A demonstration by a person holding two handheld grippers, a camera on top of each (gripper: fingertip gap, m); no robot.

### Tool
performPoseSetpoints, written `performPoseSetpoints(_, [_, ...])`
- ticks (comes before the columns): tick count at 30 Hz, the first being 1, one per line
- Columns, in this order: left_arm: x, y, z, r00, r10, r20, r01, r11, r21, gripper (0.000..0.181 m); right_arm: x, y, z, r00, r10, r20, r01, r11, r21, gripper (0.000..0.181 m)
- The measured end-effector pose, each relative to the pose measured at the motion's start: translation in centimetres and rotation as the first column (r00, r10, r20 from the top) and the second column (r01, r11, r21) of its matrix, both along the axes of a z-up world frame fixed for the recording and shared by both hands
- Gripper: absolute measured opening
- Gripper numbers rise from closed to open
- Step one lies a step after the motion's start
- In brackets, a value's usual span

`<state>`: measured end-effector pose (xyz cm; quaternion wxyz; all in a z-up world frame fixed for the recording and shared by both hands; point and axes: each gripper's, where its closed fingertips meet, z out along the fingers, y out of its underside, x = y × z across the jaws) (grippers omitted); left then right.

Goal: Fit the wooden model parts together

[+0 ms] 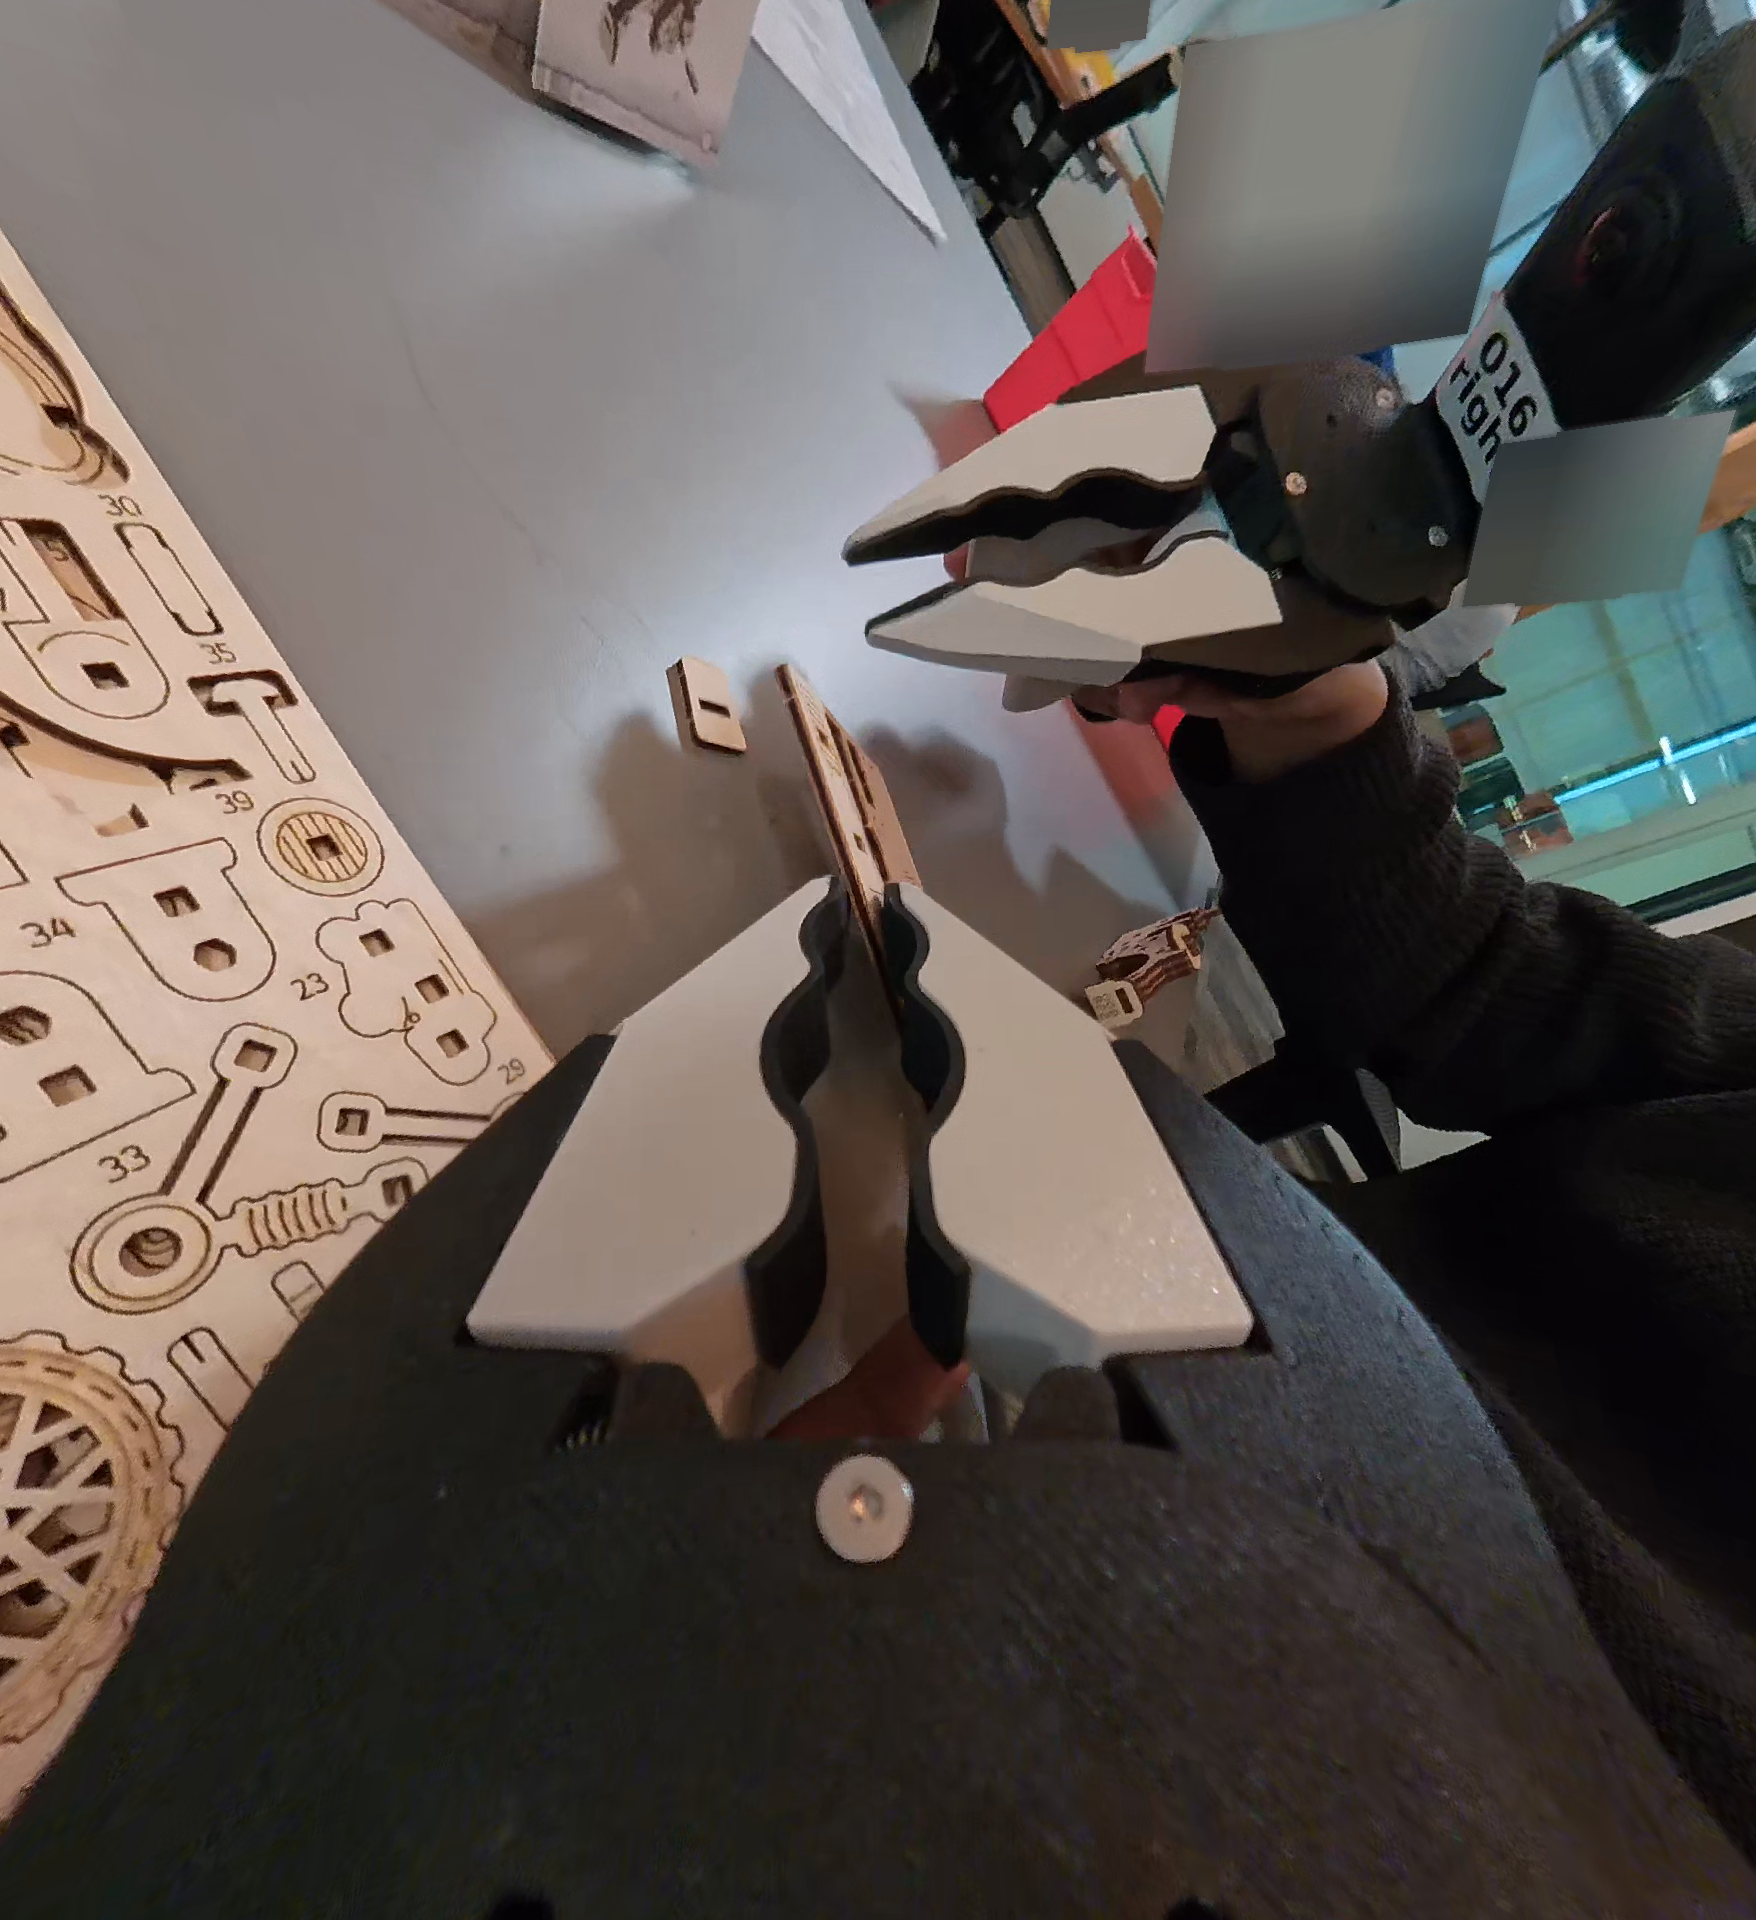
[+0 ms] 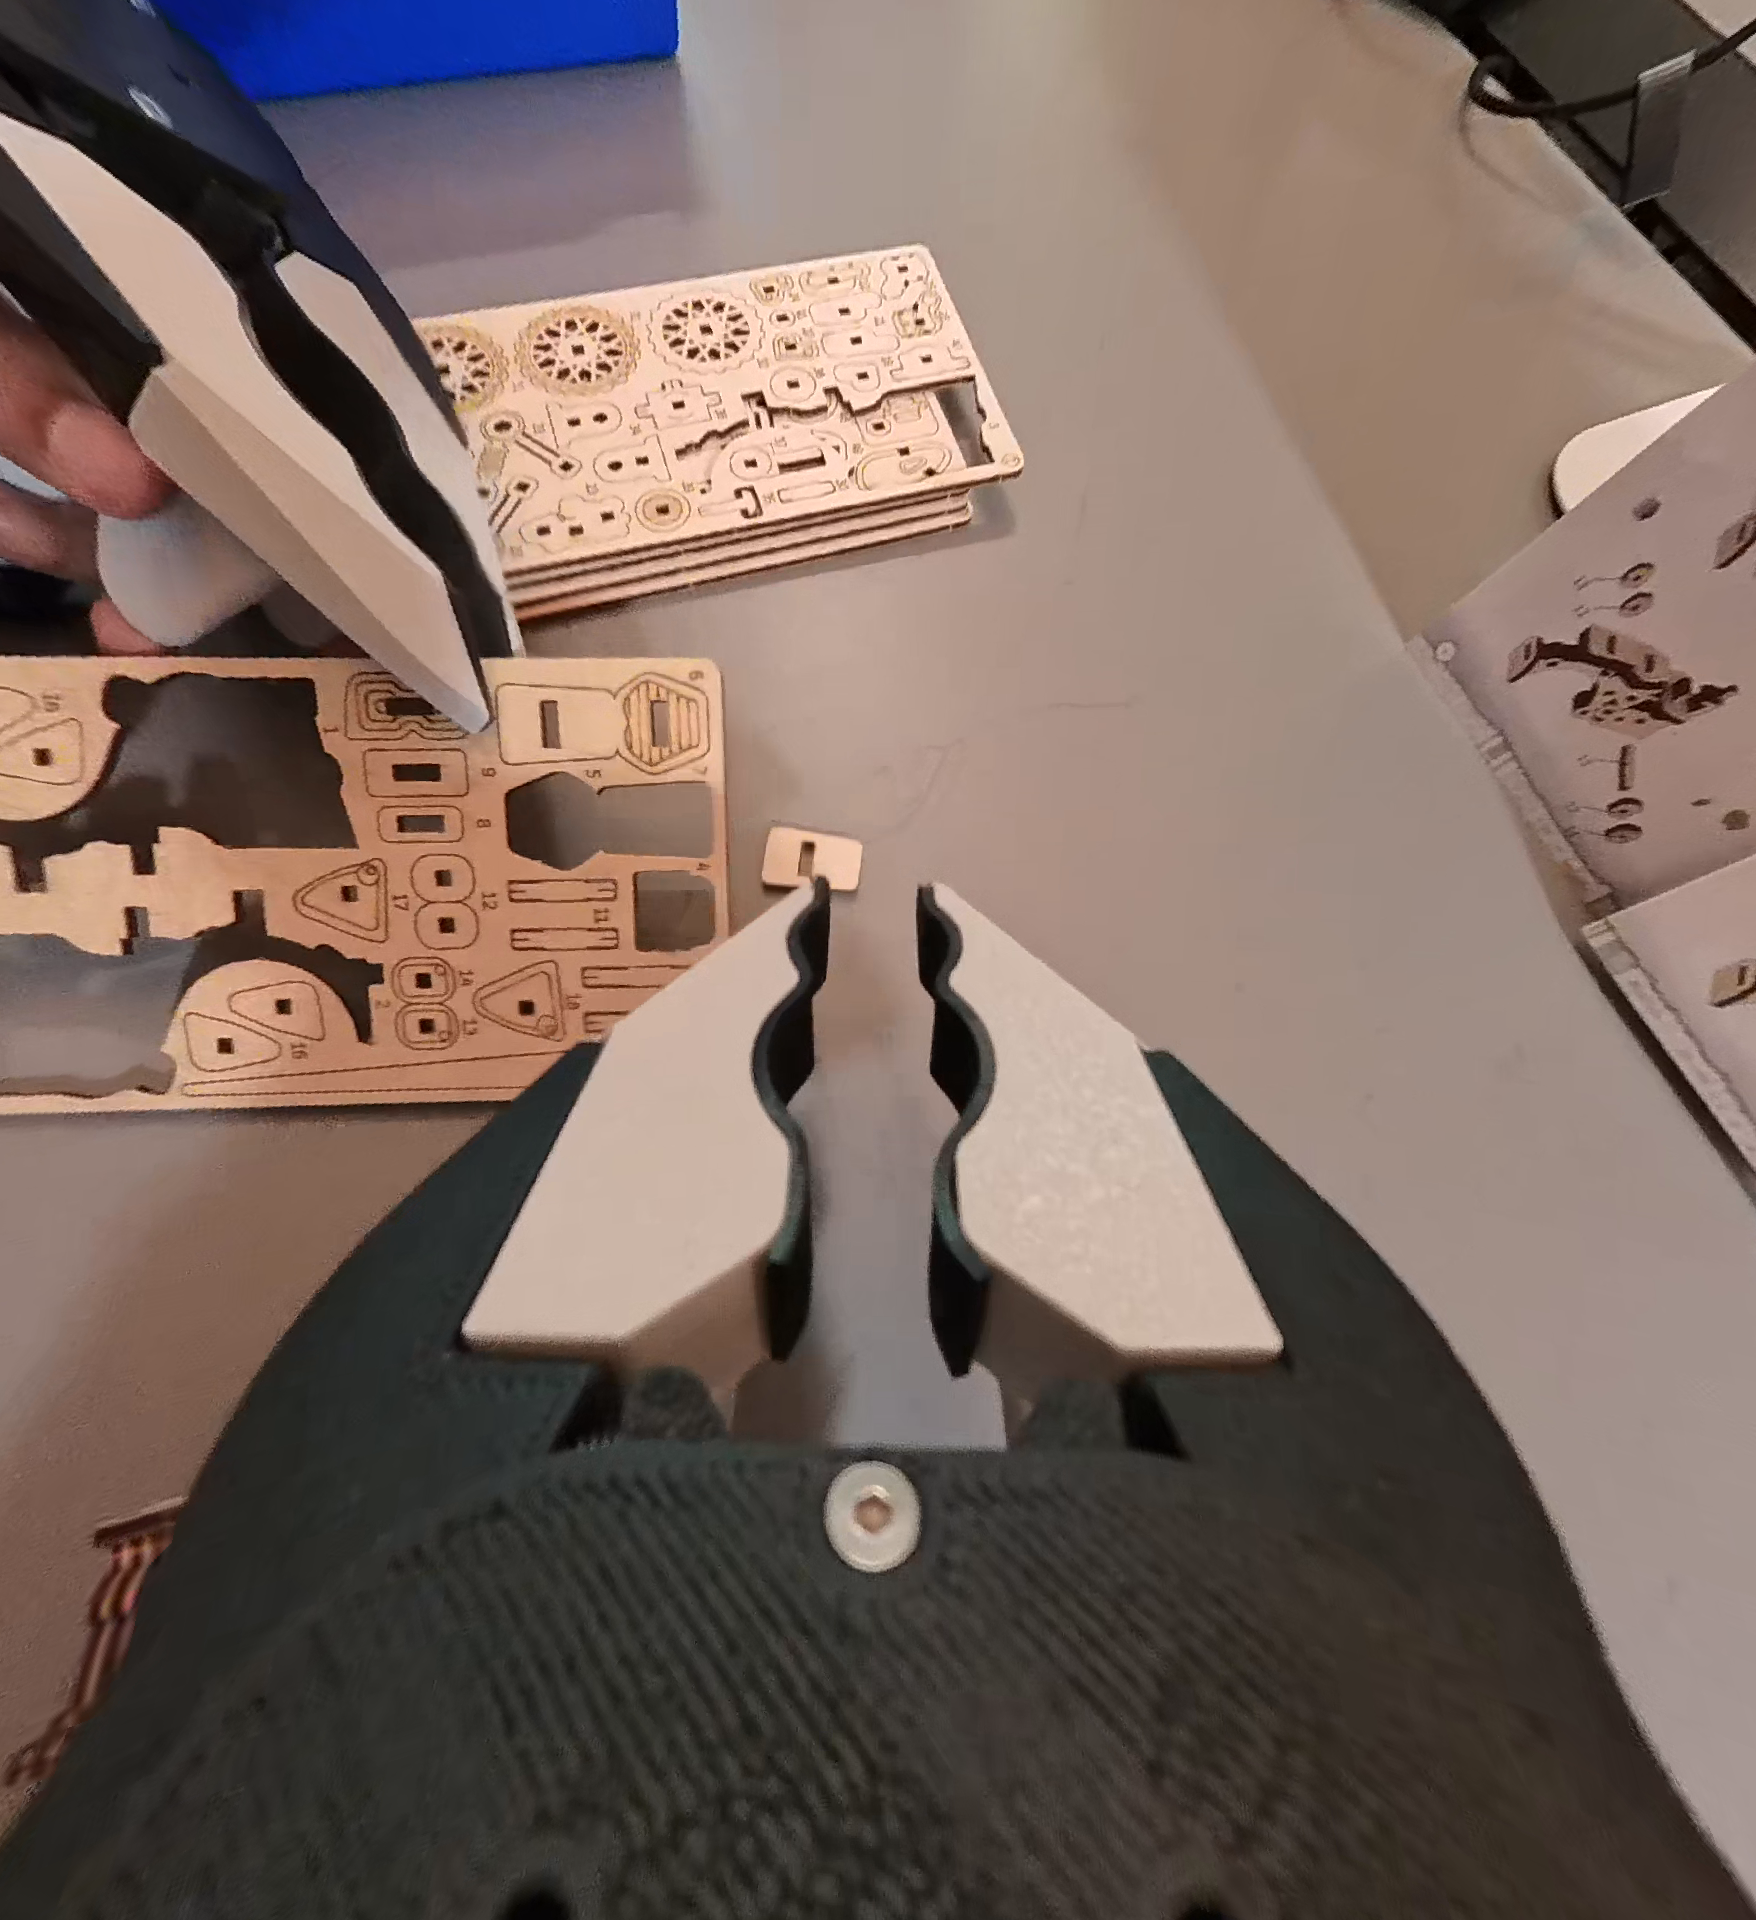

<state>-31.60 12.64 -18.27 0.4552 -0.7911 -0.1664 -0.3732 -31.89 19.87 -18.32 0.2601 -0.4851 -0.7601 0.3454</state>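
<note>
left gripper (image 1: 866,914): closed on a thin wooden part (image 1: 843,790) held edge-on; part sticks out forward past the tips.
right gripper (image 2: 872,902): jaws parted, narrow gap, nothing in it; raised off the table.
small slotted piece (image 2: 813,861): flat on the grey table (image 2: 1113,727), just ahead of the right gripper's left finger (image 2: 708,1101), apart from it.
cut-out sheet (image 2: 230,883): just left of the piece, left gripper tips over its far edge.
sheet stack (image 2: 749,416): farther back.
instruction pages (image 2: 1632,665): along the table's right edge.
free room: bare table between sheets and pages.
</note>
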Motion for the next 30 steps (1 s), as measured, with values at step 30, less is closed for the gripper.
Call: performPoseSetpoints(30, [-1.2, -3.2, -0.9, 0.987, -0.044, -0.155, 0.014, 0.982, -0.191, 0.011, -1.7, -2.8, -1.1, 0.986, 0.103, 0.135, -0.110, 0.993, 0.048, 0.022])
